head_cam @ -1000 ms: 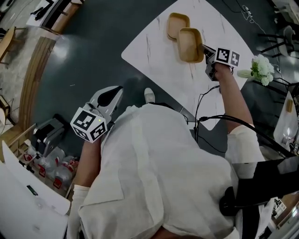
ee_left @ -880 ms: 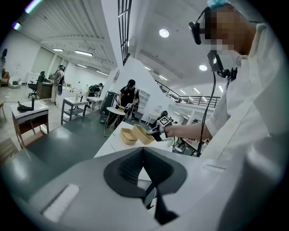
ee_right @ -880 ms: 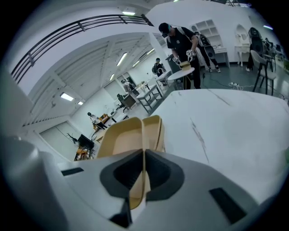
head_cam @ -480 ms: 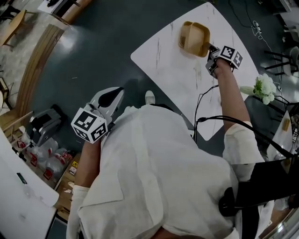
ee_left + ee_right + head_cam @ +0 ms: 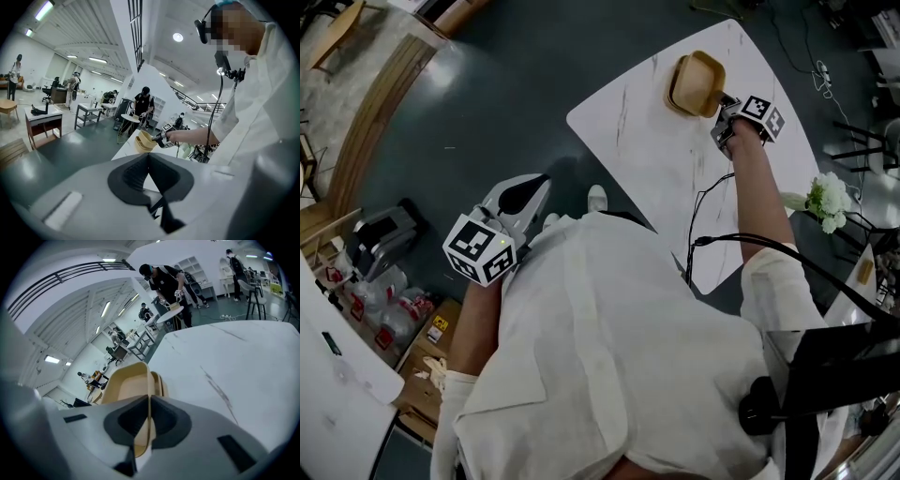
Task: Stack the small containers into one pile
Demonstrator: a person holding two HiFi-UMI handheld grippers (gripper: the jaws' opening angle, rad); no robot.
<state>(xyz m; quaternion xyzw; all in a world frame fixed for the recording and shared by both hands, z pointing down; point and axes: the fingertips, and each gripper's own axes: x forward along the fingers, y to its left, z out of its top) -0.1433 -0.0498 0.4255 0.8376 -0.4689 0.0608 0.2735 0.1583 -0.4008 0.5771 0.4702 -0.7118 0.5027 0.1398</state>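
the right gripper [image 5: 149, 405] has its jaws pinched shut on the near rim of a shallow tan rounded-rectangle container [image 5: 123, 389]. gripping the thin wall at one edge seems chosen so the container can go down into the one below without the jaws fouling it. a second tan container of the same shape [image 5: 160, 380] lies directly under it, its rim showing past the right side of the held one. in the head view the two read as almost one outline [image 5: 697, 82], so the pile looks nearly made. i cannot tell whether the upper one is fully seated or tipped a little on the gripped side.

the left gripper [image 5: 528, 190] hangs low at the person's left side, over the dark floor and well apart from the table. its jaws are pressed together with nothing between them, seemingly parked because one gripper is enough for this step.

the pile stands at the far end of the white marble-patterned table [image 5: 649, 155], close to the far edge. the tabletop nearer the person is bare apart from a thin black cable [image 5: 706, 192] running from the right arm. that leaves free room to draw the right gripper back toward the near side once it lets go. a bunch of white flowers [image 5: 825, 199] sits off to the right, clear of that path. pushing further away would likely risk the edge.
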